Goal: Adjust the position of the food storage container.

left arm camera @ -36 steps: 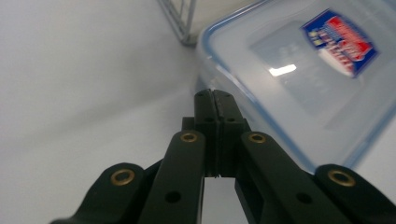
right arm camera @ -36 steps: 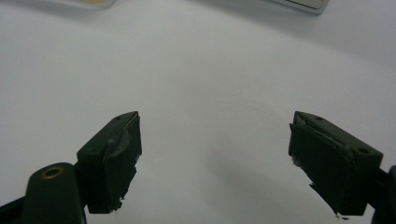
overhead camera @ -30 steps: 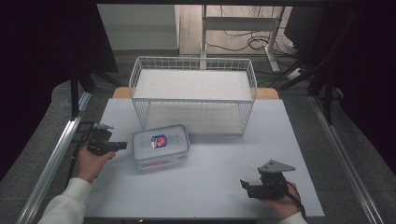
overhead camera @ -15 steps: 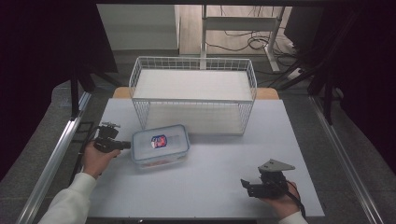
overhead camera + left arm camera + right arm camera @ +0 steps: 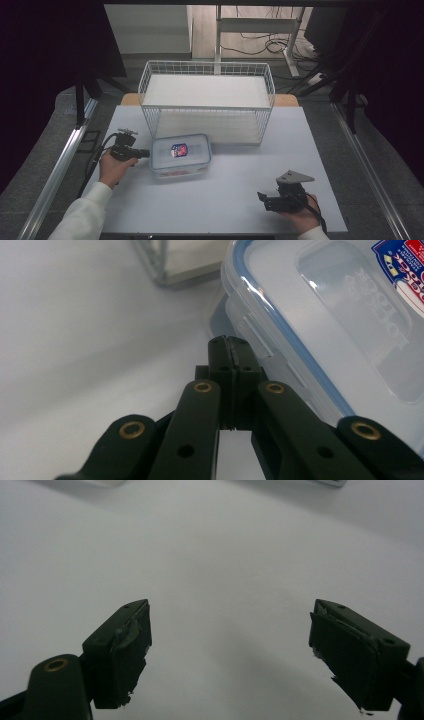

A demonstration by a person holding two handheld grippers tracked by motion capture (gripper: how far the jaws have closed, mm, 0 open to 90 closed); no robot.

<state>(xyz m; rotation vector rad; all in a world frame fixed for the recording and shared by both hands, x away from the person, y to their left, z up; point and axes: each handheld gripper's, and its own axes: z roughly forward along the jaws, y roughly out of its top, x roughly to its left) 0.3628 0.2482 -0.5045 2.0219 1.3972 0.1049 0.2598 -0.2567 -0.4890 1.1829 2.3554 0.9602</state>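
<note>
Left gripper [image 5: 142, 153]: held in the person's left hand at the left side of the table, pointed level toward the container; its jaws are pressed together with nothing between them, as seen in the left gripper view, where the closed tips [image 5: 231, 347] lie right at the container's near edge, just by a side clip. Whether the tips actually touch the plastic cannot be told.

Container [image 5: 181, 154]: a clear plastic box with a blue-sealed, clipped-on lid and a red and blue label on top; it is set flat on the white table, just in front of the wire basket, left of the table's middle. In the left gripper view its lid [image 5: 345, 315] is seen close up at the right.

Right gripper [image 5: 265, 199]: held in the person's right hand near the front right corner of the table, well apart from the container; its jaws are spread wide, with bare table between them in the right gripper view [image 5: 230, 650].

Wire basket [image 5: 207, 67]: a white mesh basket placed at the back of the table, its long side facing the person.

Table [image 5: 240, 170]: a white surface.
</note>
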